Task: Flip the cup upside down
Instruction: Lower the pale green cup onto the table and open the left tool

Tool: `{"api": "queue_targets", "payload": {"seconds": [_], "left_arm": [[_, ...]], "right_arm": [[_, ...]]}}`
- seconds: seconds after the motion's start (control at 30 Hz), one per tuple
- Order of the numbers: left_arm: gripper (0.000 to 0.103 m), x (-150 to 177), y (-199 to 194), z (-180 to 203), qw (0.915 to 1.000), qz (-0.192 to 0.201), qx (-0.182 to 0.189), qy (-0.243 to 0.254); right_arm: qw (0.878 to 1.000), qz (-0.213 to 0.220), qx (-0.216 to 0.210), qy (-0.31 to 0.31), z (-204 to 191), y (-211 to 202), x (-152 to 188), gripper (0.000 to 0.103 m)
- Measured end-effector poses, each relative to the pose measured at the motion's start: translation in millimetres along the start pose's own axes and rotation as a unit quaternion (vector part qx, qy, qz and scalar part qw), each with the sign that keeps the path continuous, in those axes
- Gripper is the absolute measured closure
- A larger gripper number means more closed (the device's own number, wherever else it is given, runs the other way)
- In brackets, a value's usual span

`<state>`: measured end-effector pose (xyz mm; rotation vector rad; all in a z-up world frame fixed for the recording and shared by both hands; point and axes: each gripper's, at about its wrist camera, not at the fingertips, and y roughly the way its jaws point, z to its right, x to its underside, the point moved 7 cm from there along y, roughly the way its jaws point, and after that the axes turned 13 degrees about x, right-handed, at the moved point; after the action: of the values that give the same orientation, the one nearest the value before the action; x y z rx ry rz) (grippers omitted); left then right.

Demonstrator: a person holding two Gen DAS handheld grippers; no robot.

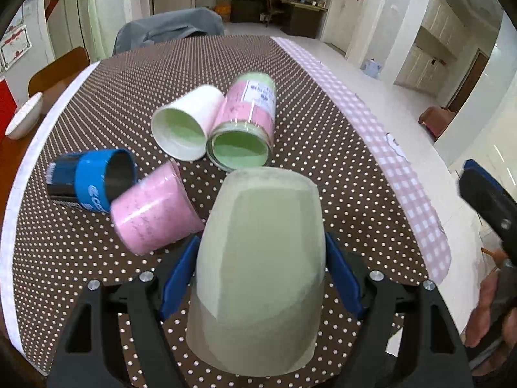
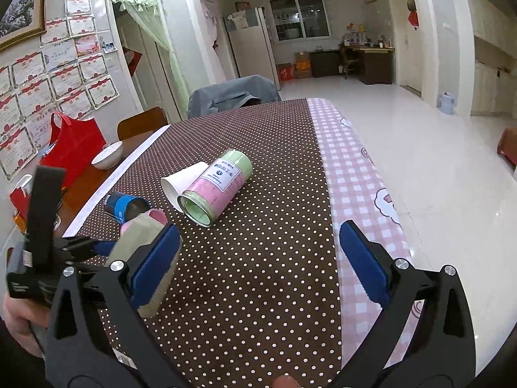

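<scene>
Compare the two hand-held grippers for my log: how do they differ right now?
The left hand-held gripper is shut on the pale green plastic cup, held base-up; the right hand-held gripper is open and holds nothing, over the brown polka-dot tablecloth. Both have blue pads on black fingers.

Both tongs [image 1: 261, 274] [image 2: 258, 262]: black frames, blue pads [image 2: 365, 258], silver screws [image 1: 376, 274]; bare-skinned hand [image 1: 491, 310].

A table [image 2: 258, 291] wore a brown dotted cloth [image 1: 274, 64], pink-checked toward its right edge. Near mid-table a white cup [image 1: 185, 119], pink-green can [image 1: 245, 123], blue can [image 1: 87, 187] and pink cup [image 1: 152, 213] lay tipped.
</scene>
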<state>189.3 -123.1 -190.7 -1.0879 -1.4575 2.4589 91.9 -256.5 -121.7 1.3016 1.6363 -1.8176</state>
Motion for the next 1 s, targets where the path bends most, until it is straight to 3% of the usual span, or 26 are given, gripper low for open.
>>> {"api": "queue_targets", "payload": {"seconds": [0.27, 0.57, 1.0], "left_arm": [[0.027, -1, 12, -12, 0.9997, -0.001, -0.019, -0.016], [0.027, -7, -33, -2, 0.9972, 0.051, -0.052, 0.015], [0.027, -4, -104, -8, 0.9862, 0.130, -0.102, 0.008]], "right_arm": [[1.000, -0.009, -0.002, -0.002, -3, 3, 4, 0.006], [1.000, -0.008, -0.019, -0.008, -17, -2, 0, 0.006], [0.998, -0.008, -0.046, -0.029, -48, -8, -10, 0.006]]}}
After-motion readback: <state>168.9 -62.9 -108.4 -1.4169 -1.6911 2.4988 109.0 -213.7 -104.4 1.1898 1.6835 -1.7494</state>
